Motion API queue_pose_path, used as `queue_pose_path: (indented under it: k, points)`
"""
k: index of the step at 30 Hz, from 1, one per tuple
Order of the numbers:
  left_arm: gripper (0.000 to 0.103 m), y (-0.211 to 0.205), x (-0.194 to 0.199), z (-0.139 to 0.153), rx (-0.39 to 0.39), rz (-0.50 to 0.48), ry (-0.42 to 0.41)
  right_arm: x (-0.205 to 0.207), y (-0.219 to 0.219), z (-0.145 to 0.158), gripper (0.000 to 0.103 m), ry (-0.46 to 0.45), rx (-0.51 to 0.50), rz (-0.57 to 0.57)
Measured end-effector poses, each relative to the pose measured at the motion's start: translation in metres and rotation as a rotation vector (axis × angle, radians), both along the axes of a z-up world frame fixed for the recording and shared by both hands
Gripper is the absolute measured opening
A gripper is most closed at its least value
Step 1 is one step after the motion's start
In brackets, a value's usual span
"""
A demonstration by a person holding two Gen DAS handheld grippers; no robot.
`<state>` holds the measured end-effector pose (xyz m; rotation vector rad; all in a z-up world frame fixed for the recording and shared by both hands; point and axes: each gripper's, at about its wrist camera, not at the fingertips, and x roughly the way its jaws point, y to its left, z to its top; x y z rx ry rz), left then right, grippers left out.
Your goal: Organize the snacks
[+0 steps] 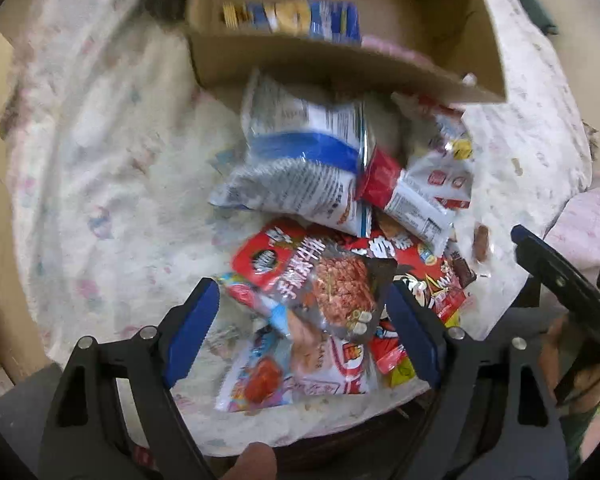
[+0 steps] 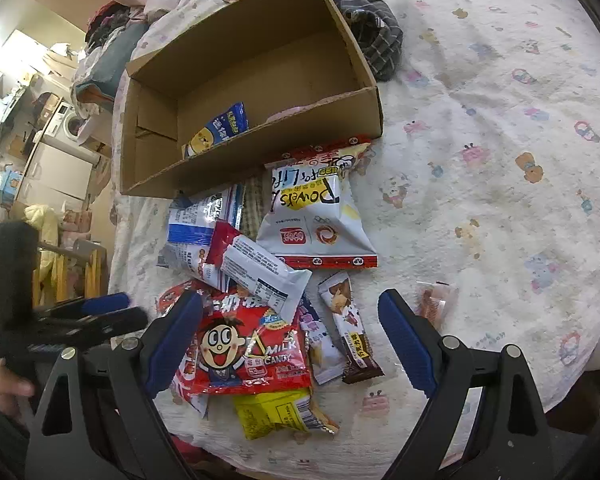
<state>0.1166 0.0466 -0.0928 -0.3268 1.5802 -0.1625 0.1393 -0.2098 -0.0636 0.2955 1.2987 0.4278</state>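
Observation:
A pile of snack packets lies on a round table before an open cardboard box [image 1: 260,60] [image 2: 292,120]. The box holds a blue and yellow packet [image 1: 296,16] [image 2: 220,130]. My left gripper [image 1: 300,320] is open, its fingers on either side of a red packet with a dark meat-snack pouch [image 1: 336,288] on top; I cannot tell if they touch. My right gripper [image 2: 290,340] is open over a red milk candy bag [image 2: 244,348], with a chocolate bar [image 2: 352,336] and a yellow packet [image 2: 280,412] nearby. A white chips bag [image 2: 316,208] and a white and blue packet [image 1: 300,164] lie nearer the box.
The table wears a white cartoon-print cloth [image 2: 500,160]. A dark checked cloth [image 2: 376,36] lies behind the box. A small wrapped candy [image 2: 436,300] sits right of the pile. Furniture and a washing machine [image 2: 70,124] stand beyond the table's left edge.

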Motion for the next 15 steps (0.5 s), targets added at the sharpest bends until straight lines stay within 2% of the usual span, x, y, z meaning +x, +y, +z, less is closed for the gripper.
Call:
queue_pose_path:
  k: [6, 8, 12, 15]
  points:
    - [0.082, -0.015, 0.007, -0.025, 0.055, -0.025, 0.040, 0.001, -0.001, 0.001, 0.092, 0.001, 0.015, 0.000]
    - [0.061, -0.022, 0.008, -0.028, 0.077, -0.050, 0.027, 0.001, -0.002, 0.001, 0.092, 0.003, 0.017, -0.001]
    - [0.052, -0.037, 0.009, -0.023, 0.091, -0.089, -0.003, 0.002, -0.002, 0.000, 0.092, 0.008, 0.019, -0.004]
    - [0.048, -0.045, 0.009, -0.017, 0.034, -0.091, -0.008, 0.003, -0.003, -0.001, 0.092, 0.014, 0.023, -0.009]
